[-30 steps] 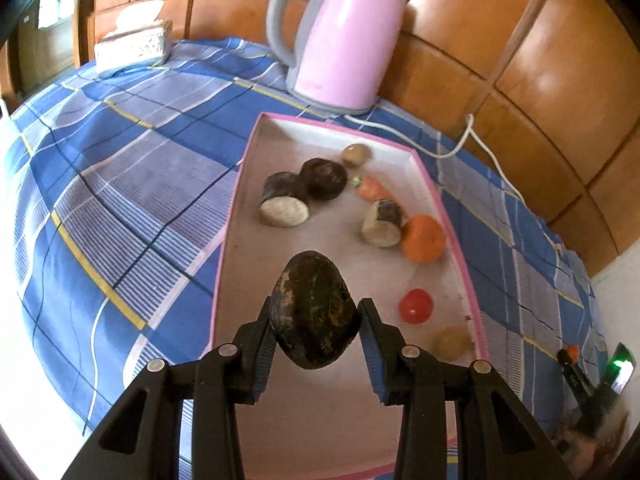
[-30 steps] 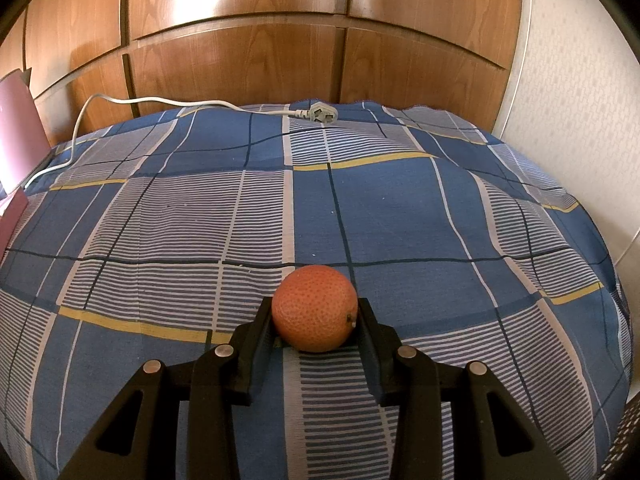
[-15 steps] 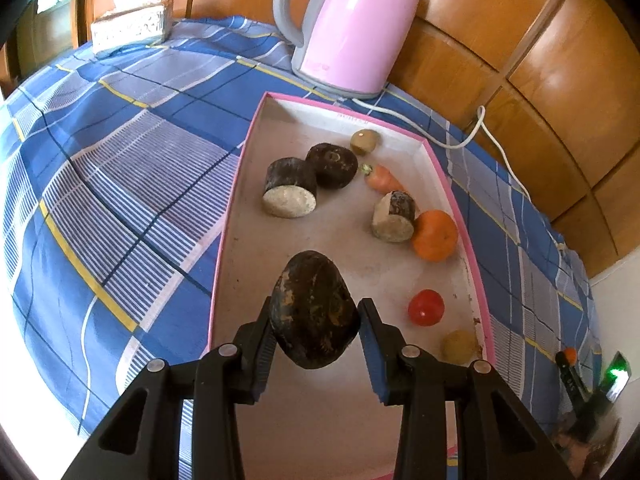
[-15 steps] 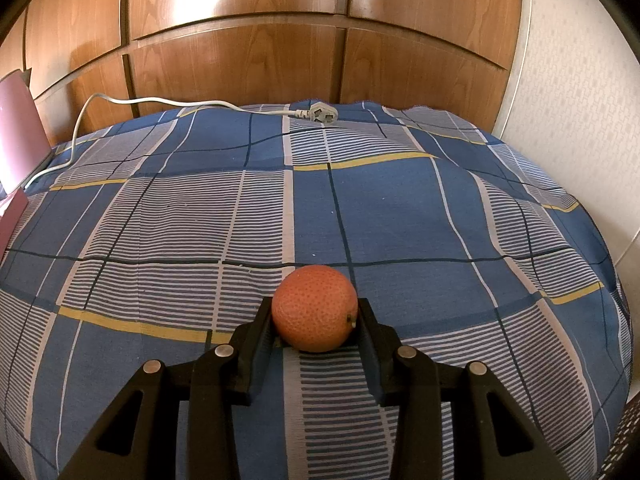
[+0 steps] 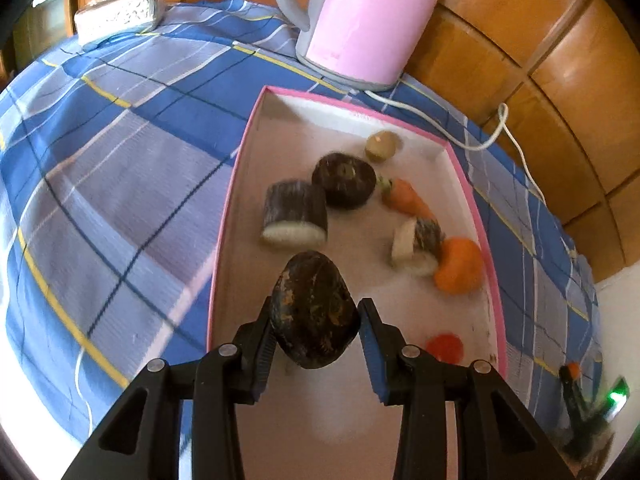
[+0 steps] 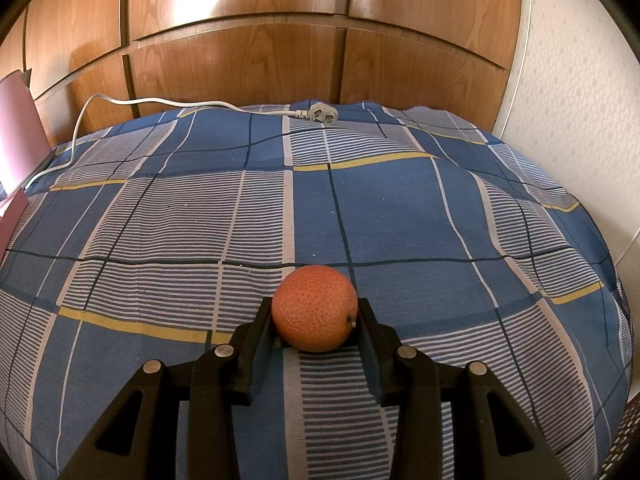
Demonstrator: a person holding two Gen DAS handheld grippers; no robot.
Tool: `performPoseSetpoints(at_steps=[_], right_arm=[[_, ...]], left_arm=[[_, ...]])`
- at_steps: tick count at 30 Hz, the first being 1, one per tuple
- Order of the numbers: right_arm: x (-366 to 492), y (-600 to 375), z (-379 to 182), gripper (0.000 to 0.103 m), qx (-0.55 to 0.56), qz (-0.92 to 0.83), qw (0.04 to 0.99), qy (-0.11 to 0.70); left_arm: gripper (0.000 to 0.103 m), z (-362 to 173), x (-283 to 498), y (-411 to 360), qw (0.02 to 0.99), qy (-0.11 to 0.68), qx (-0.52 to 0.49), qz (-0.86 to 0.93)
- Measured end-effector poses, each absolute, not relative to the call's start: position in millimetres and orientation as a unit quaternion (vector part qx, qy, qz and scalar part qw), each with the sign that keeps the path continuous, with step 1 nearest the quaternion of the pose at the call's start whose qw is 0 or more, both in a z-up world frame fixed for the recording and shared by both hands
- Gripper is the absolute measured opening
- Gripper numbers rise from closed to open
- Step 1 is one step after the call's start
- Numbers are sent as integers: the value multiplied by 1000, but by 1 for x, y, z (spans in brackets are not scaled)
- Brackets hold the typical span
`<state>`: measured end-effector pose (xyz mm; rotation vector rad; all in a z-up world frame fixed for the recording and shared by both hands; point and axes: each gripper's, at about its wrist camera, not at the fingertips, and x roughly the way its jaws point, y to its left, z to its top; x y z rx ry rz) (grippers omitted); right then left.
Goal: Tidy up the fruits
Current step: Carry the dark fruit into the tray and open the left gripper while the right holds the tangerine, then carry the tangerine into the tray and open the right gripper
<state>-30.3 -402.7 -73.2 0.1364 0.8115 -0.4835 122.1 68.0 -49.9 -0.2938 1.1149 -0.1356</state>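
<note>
Fruits mostly gathered in the pink-rimmed tray [image 5: 230, 216]: two orange fruits, one [image 5: 458, 266] by the right wall; a red one [image 5: 445, 347] near the front; a small pale one [image 5: 382, 145] at the back; three dark cut pieces, the largest [image 5: 295, 219] on the left; a carrot-like piece [image 5: 406, 197]. Two items are not yet placed. A dark, mottled fruit [image 5: 314, 314] is clamped between the pads of the left gripper [image 5: 316, 322], held above the tray's near half, not set down. An orange [image 6: 315, 307] is gripped by the right gripper [image 6: 316, 322], jaws narrowly spread around it, over the blue checked cloth [image 6: 200, 220], well away from the tray. Left gripper is pitched steeply down at the tray; right one is angled down less, at the cloth. A pink kettle [image 5: 360, 20] stands behind the tray. Remaining, as judged: both held fruits to be released into the tray.
</note>
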Motion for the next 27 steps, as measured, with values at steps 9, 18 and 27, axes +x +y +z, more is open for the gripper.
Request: performPoseSetpoints(at_steps=[9, 18, 27], right_arm=[[-30, -403, -73, 39, 66, -233, 888, 390], [-29, -403, -73, 40, 63, -234, 888, 391], [-28, -403, -74, 40, 62, -234, 888, 391]], left_arm=[[46, -48, 161, 58, 858, 504, -94, -46], [60, -27, 131, 59, 882, 462, -88, -27], [62, -9, 80, 63, 906, 416, -79, 16]])
